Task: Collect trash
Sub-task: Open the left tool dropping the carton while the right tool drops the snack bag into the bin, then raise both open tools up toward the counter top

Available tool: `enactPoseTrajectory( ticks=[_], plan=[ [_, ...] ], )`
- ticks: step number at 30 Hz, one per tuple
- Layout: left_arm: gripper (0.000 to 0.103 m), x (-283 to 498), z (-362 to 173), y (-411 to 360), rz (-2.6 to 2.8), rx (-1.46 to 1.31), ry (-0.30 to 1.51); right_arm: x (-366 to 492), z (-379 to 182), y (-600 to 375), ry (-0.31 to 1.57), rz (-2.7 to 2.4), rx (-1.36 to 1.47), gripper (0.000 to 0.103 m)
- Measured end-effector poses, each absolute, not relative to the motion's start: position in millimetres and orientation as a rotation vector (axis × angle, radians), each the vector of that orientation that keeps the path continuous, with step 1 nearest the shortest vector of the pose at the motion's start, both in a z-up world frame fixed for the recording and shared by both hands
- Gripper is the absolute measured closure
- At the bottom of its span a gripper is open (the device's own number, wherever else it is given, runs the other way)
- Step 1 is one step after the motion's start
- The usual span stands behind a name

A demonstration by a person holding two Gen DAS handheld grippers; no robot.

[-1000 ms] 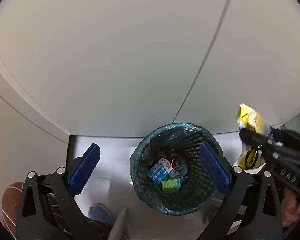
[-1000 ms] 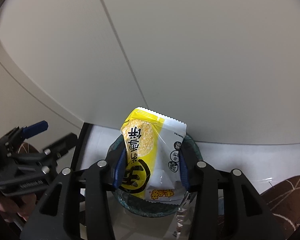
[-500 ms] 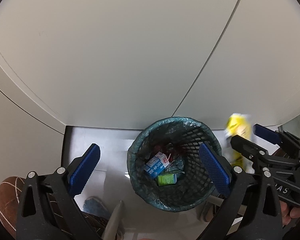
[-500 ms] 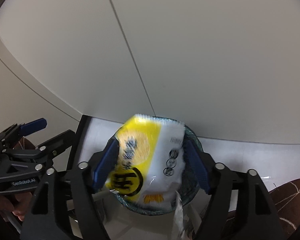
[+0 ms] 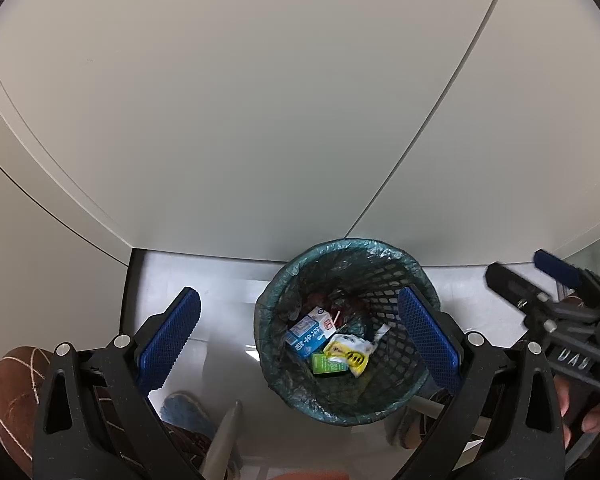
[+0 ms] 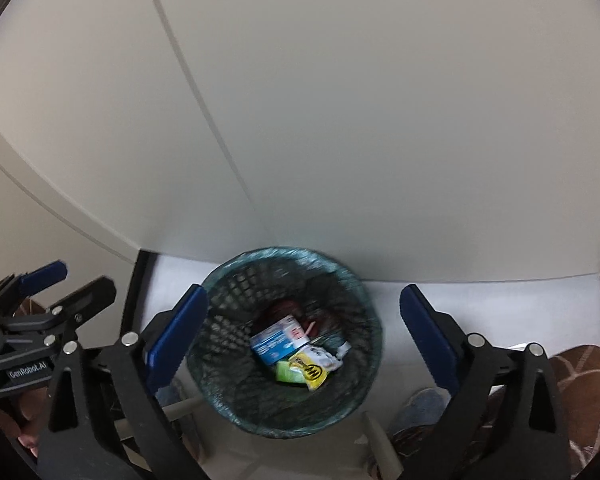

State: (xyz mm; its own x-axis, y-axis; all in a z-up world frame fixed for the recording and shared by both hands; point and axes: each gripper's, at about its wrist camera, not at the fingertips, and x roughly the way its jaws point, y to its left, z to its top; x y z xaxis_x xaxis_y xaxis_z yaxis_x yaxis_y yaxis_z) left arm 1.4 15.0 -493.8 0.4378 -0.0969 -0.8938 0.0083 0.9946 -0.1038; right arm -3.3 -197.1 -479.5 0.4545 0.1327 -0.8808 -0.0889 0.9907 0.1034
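Right gripper opening, empty, above lined bin on pale floor.

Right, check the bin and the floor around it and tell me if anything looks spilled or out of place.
Nothing stands out. The yellow snack wrapper lies inside the lined mesh bin with the blue carton and green box. No litter shows on the visible floor. Both claws hang empty above.
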Motion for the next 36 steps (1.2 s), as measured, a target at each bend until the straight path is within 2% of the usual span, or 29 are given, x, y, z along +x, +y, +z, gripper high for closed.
enactPoseTrajectory(
  ticks=[14,36],
  plan=[
    [0.006,-28,-408,2,-0.104,-0.03,1.034,-22,-370,-246,0.997,0.055,0.067,0.009],
    [0.006,-47,-172,-9,-0.114,0.016,0.743,-39,-153,-264,0.655,0.077,0.006,0.009]
  ],
)
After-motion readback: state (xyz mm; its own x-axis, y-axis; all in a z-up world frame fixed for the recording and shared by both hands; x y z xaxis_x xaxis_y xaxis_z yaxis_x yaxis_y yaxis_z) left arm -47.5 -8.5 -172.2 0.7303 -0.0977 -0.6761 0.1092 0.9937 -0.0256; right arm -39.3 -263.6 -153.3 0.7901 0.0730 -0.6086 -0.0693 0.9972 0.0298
